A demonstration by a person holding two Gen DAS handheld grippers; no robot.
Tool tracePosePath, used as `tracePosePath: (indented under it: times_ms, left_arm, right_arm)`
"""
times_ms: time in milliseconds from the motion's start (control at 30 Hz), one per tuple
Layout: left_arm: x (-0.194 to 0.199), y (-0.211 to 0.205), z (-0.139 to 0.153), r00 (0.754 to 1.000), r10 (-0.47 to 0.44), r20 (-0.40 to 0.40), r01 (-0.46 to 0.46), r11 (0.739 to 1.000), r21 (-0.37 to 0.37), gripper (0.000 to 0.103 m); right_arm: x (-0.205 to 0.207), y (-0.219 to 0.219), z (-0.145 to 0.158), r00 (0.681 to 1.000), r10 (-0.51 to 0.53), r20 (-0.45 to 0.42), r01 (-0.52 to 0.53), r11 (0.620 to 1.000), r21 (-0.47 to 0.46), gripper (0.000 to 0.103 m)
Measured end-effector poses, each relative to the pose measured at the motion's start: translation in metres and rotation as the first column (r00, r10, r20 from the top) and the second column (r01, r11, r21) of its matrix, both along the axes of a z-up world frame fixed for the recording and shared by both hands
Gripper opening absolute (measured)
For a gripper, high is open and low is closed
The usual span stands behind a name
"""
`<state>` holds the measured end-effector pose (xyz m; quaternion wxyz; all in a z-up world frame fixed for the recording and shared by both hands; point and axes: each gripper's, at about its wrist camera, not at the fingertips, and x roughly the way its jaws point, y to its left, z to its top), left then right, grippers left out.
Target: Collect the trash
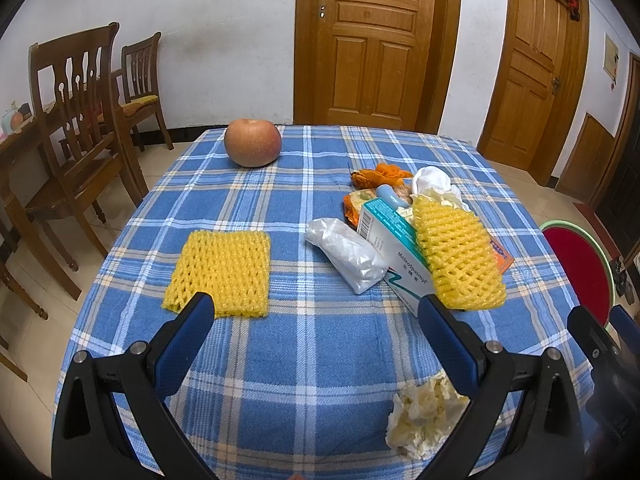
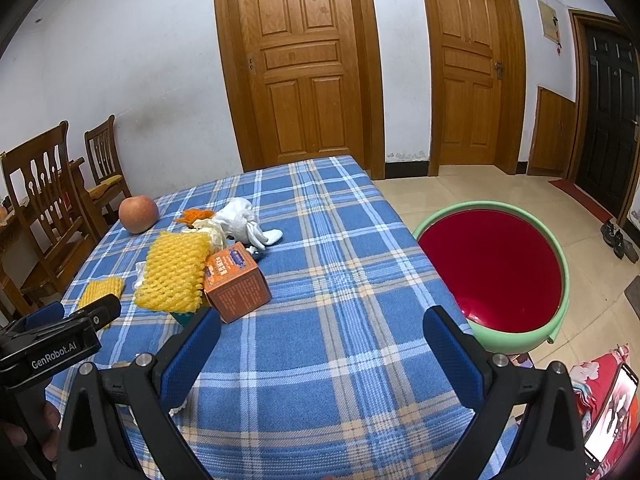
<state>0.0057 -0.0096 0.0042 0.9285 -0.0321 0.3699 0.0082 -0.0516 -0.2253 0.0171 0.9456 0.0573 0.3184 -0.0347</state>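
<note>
Left hand-held gripper (image 1: 316, 312): fingers apart, empty, above the bench (image 1: 304, 360).
Right hand-held gripper (image 2: 322, 326): fingers apart, empty.
Trash: flat yellow foam net (image 1: 220, 274) lies alone; crumpled tissue (image 1: 424, 414) near the bench's front; the other wrappers and boxes piled together.
Basin (image 2: 556, 264): beside the bench, on the floor.

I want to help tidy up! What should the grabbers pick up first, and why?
Probably lower the open left gripper onto the crumpled tissue, since it lies nearest, just by the right finger. The basin waits beside the table.
</note>
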Motion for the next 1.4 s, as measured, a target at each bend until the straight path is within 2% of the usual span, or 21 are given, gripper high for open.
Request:
tracePosePath:
  times_ms: [533, 833, 1400]
  left_arm:
    - [0.016, 0.008, -0.002, 1.0, -0.009, -0.006, 0.01, 1.0, 0.007, 0.101]
    - [0.029, -0.004, -0.004, 0.998, -0.055, -0.038, 0.054, 0.998, -0.03, 0.101]
    - [0.048, -0.047, -0.001, 0.987, -0.151, -0.061, 0.148, 0.988, -0.05, 0.098]
  right_arm:
    - [0.019, -0.001, -0.001, 0.999, 0.032, -0.009, -0.032, 0.999, 0.012, 0.103]
    - [0.035, -0.002, -0.003, 0.998, 0.061, -0.032, -0.061, 0.998, 0.028, 0.103]
    - [0.041, -0.049, -0.005, 0.999, -0.015, -0.048, 0.018, 0.998, 0.053, 0.103]
